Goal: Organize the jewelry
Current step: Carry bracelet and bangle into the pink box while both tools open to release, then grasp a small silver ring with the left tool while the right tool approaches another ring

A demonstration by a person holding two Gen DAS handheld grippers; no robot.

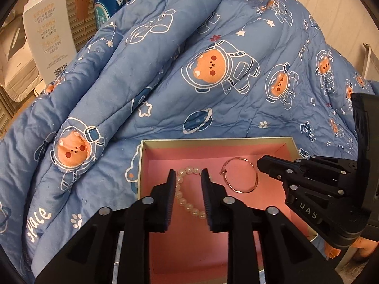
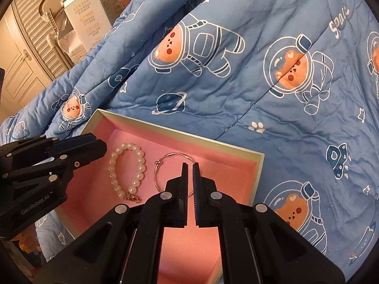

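Observation:
A shallow box with a pink lining [image 1: 213, 151] [image 2: 236, 163] lies on a blue quilt. In it lie a pearl bracelet [image 1: 182, 200] [image 2: 139, 165] and a thin gold wire bangle [image 1: 254, 165] [image 2: 170, 156], apart from each other. My left gripper [image 1: 188, 174] is open, its fingers either side of the pearl bracelet, above it. It also shows in the right wrist view [image 2: 94, 146]. My right gripper [image 2: 190, 165] has its fingers nearly together with a narrow gap, over the bangle's right side, empty. It also shows in the left wrist view [image 1: 263, 163].
The blue space-bear quilt [image 1: 189, 82] [image 2: 260, 82] is bunched up high behind and around the box. A white carton [image 1: 47, 35] [image 2: 87, 16] stands at the far left by slatted cupboard doors.

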